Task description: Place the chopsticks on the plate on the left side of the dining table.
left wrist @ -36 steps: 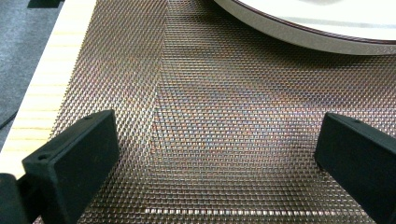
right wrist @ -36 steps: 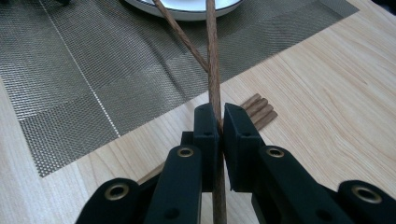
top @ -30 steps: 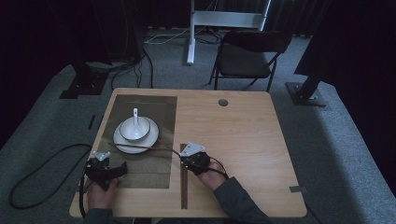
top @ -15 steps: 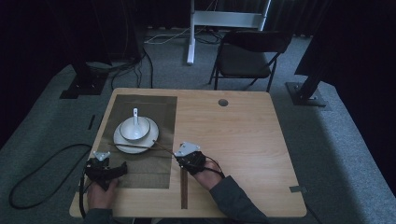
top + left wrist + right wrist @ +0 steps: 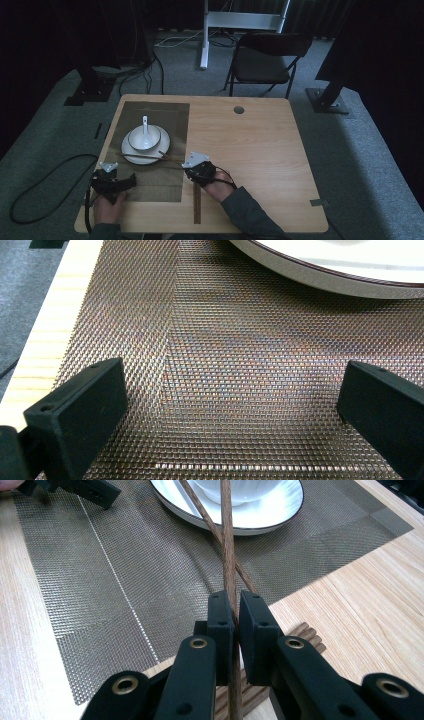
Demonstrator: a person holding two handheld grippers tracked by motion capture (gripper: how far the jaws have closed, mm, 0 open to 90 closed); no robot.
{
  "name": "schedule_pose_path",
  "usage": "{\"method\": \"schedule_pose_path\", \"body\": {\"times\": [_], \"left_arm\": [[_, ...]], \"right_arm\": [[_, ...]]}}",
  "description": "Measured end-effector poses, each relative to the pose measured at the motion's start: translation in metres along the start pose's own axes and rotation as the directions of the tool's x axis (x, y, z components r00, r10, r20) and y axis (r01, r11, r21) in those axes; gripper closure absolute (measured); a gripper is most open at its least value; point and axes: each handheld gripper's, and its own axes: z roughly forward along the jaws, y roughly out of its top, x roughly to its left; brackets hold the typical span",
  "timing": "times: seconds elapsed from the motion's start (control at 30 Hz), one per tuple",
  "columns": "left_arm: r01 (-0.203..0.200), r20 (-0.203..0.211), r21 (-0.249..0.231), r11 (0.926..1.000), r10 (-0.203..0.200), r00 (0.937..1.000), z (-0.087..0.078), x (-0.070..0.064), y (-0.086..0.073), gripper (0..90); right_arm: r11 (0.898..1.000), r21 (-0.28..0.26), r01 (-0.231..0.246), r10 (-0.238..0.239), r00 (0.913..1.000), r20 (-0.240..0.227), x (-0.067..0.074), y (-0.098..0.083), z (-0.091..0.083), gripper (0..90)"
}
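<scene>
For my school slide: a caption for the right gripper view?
Right tool shut on a chopstick over the placemat, plate ahead.

Black folding chair (image 5: pixel 266 62) — white stand (image 5: pixel 235 22), floor cable (image 5: pixel 35 185), grey carpet (image 5: pixel 360 165)

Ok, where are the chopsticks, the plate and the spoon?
chopsticks (image 5: pixel 227 540): right gripper view, on the upper stick's shaft.
plate (image 5: pixel 280 515): right gripper view, on its white rim.
spoon (image 5: pixel 145 129): high view, on its handle in the bowl.

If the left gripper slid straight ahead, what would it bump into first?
Probably the white plate with the dark rim. The left gripper has its jaws open over the brown woven placemat, and that plate's edge lies ahead, slightly toward the right jaw; how far is hard to judge.
</scene>
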Motion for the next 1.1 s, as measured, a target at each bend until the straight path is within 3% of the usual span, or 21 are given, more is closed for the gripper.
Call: {"method": "schedule_pose_path", "body": {"times": [1.1], "left_arm": [[0.001,0.000,0.001,1.0000,-0.001,1.0000,0.000,0.000,0.000,0.2]], "right_arm": [[1.000,-0.016,0.025,-0.026,0.9991,-0.033,0.001,0.019,0.012,84.1]]}}
